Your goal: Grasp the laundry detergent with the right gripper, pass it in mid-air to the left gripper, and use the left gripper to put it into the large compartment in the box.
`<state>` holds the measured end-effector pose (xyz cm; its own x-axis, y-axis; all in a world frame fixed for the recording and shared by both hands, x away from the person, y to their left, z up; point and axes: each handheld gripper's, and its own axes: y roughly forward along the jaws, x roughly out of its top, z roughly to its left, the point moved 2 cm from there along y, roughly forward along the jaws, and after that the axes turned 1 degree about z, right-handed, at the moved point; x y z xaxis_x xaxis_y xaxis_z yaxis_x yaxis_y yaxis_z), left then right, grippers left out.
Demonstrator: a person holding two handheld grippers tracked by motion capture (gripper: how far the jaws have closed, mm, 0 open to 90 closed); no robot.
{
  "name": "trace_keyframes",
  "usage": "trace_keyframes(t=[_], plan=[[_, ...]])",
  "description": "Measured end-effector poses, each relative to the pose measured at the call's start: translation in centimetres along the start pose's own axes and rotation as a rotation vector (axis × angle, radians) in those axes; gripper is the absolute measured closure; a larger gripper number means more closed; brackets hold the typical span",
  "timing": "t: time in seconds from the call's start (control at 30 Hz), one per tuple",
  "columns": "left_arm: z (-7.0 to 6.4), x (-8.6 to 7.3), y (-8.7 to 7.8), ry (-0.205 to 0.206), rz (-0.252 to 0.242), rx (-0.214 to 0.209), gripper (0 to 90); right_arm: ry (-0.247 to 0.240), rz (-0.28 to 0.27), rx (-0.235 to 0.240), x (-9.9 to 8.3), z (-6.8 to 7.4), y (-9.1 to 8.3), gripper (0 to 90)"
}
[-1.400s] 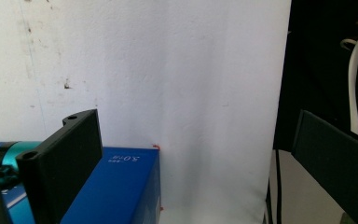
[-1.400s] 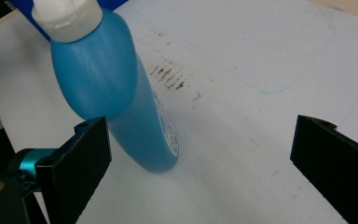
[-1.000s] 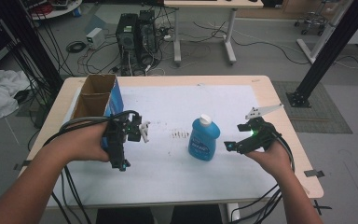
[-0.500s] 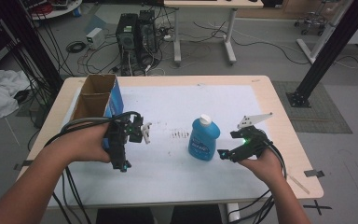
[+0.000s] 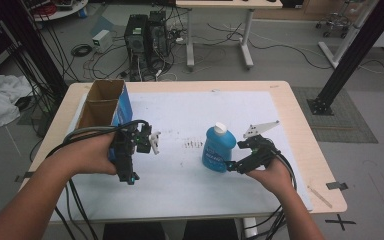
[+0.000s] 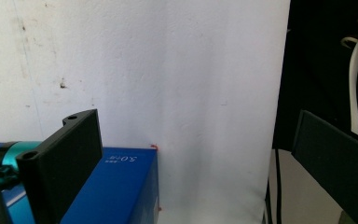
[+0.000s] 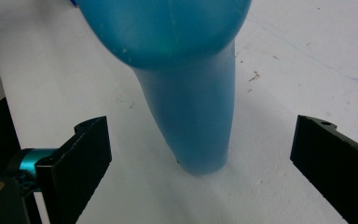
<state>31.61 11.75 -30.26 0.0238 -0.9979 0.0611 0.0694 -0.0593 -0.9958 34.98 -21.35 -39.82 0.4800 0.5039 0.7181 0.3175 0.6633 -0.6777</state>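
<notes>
While the blue bottle (image 5: 219,150) stands upright mid-tabletop (image 5: 280,210), the right gripper (image 5: 236,165), jaws spread wide, should straddle its body squarely before clenching. Compared with a second ago, it has dropped and closed in. The left gripper (image 5: 147,141) hovers released by the cardboard box (image 5: 102,102).

Translucent blue plastic bottle (image 5: 219,149) with a white cap and a printed front label, upright on the white tabletop, right of centre. Seen close in the right gripper view (image 7: 186,79), body narrowing towards its base on the table.
</notes>
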Motion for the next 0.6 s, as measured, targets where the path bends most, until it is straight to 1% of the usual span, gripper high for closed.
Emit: trace_keyframes(t=[0.07,0.23,0.3,0.37,0.43,0.6], plan=[[-0.1,0.0,0.0,0.0,-0.002,0.001,1.7,-0.001,-0.003,0.008,0.1,0.0,0.6,4.1],[0.0,-0.2,0.0,-0.003,-0.005,0.004,1.7,-0.004,0.005,0.017,0.4,0.0,1.4,4.1],[0.0,-0.2,0.0,-0.009,-0.007,0.005,1.7,-0.008,0.004,0.022,0.5,0.0,1.6,4.1],[0.0,-0.3,0.0,-0.005,-0.004,0.004,1.7,-0.007,0.003,0.025,0.5,0.0,1.7,4.1],[0.0,-0.4,0.0,-0.011,-0.007,0.001,1.7,-0.007,0.001,0.026,0.6,0.0,2.0,4.1],[0.0,-0.6,0.1,-0.01,-0.002,0.001,1.7,-0.012,-0.003,0.029,0.7,0.0,2.3,4.1]])
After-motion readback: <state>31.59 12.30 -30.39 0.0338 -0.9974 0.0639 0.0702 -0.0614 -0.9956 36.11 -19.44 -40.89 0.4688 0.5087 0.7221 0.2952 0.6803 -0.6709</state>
